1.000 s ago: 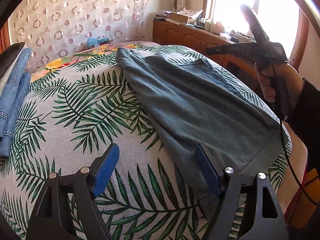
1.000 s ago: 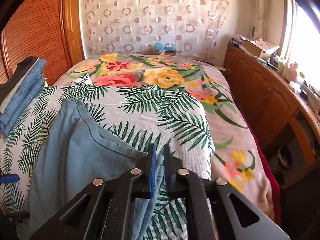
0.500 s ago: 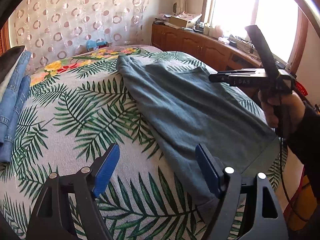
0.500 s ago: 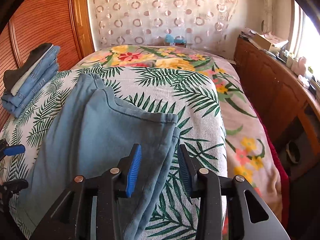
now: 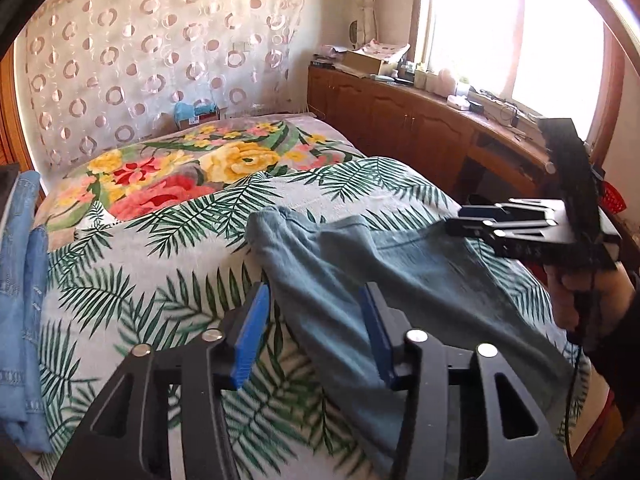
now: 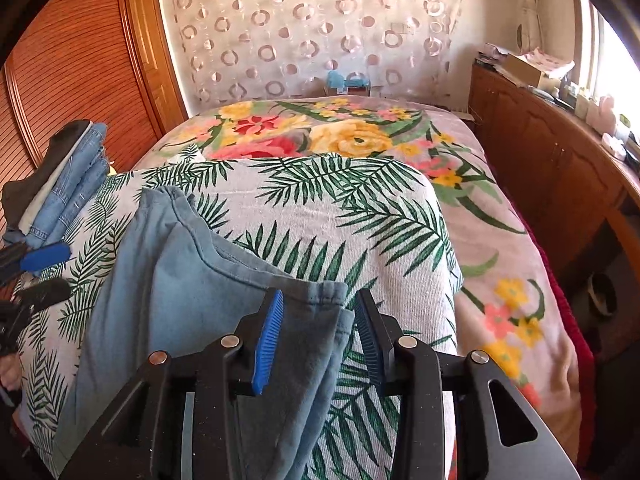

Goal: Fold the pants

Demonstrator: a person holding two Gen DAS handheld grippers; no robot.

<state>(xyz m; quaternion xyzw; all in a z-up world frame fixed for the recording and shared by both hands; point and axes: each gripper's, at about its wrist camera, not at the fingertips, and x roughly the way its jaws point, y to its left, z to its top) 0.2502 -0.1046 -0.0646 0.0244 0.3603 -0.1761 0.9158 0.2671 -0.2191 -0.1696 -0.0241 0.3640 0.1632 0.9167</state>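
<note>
At the near edge of the bed, the blue pants lie folded on the leaf cover. The right gripper is let go, cloth loose between its pads. The left gripper is closing around the pants' edge, not pinching yet. Only its view shows the hand. Farther left sits a jeans stack.

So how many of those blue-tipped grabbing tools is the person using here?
2. The left tool is closing around the left edge of the blue pants. The right tool straddles their right corner, pads not pressing. None other visible.
</note>
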